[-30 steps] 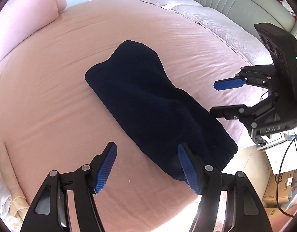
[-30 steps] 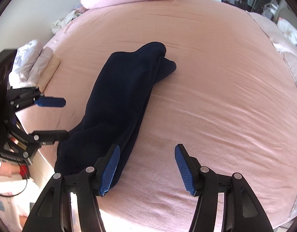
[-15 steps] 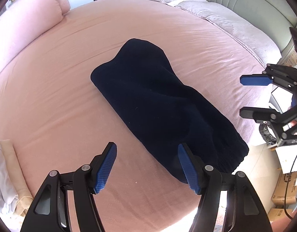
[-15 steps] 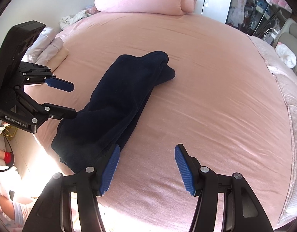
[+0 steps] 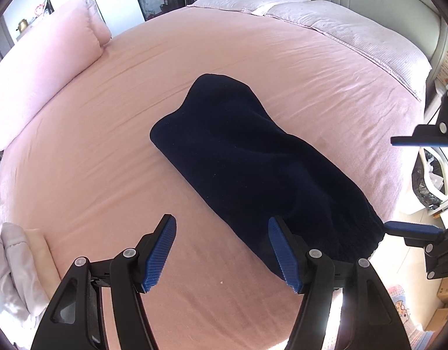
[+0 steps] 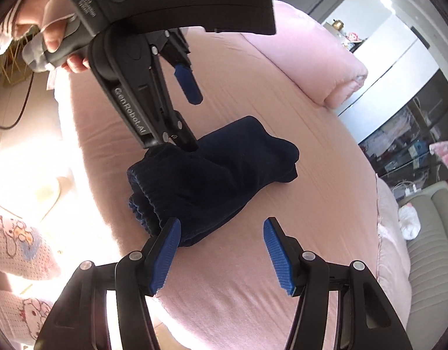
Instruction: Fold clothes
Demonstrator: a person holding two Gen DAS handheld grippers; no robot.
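Both claws agape, empty

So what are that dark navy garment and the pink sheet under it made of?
The dark navy folded garment looks like a thick, matte knit or fleece: fuzzy surface, with a ribbed elastic hem at one end. The pink bed sheet seems a thin, smooth woven fabric, perhaps cotton, judging by its fine shallow wrinkles. Exact fibres can't be told.

Right tool half cut off at frame edge; person's hand partly hidden.
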